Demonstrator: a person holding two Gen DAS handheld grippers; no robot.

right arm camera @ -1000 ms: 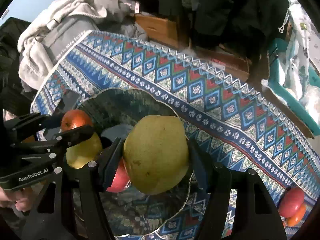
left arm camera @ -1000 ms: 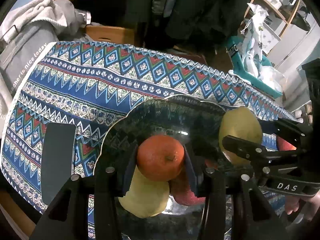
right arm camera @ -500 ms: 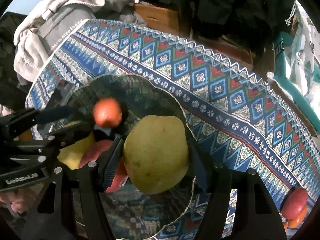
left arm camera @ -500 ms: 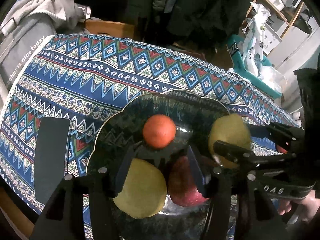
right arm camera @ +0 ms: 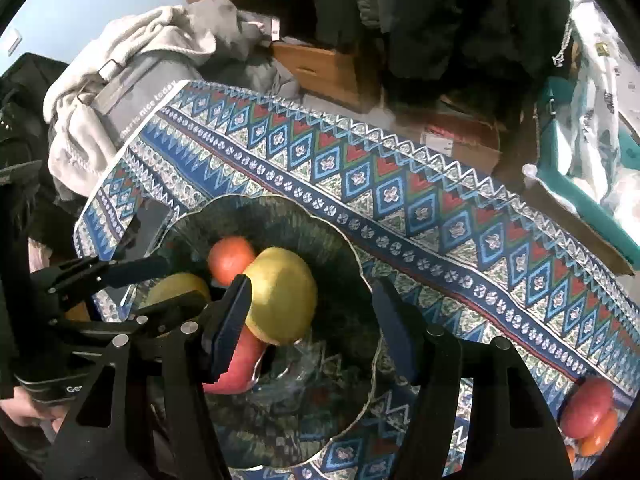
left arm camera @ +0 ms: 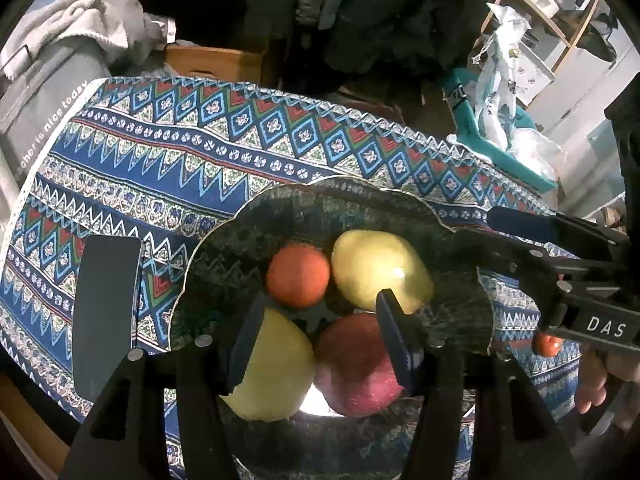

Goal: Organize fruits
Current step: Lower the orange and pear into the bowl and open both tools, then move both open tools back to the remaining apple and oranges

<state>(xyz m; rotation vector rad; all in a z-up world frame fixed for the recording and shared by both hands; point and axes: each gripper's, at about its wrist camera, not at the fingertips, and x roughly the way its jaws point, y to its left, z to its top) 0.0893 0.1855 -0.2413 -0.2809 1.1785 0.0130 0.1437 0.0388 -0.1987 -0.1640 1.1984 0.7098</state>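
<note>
Orange and pear lie in the bowl. The left hand-held gripper, jaws just opened, and the right hand-held gripper both gape empty. Next, likely, the red fruit at 4 o'clock.

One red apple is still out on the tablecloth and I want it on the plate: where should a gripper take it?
Come down from above onto the red apple, closing across its rounded middle. A smaller orange fruit lies against its near side, so probably set the fingers on the flanks clear of it.
</note>
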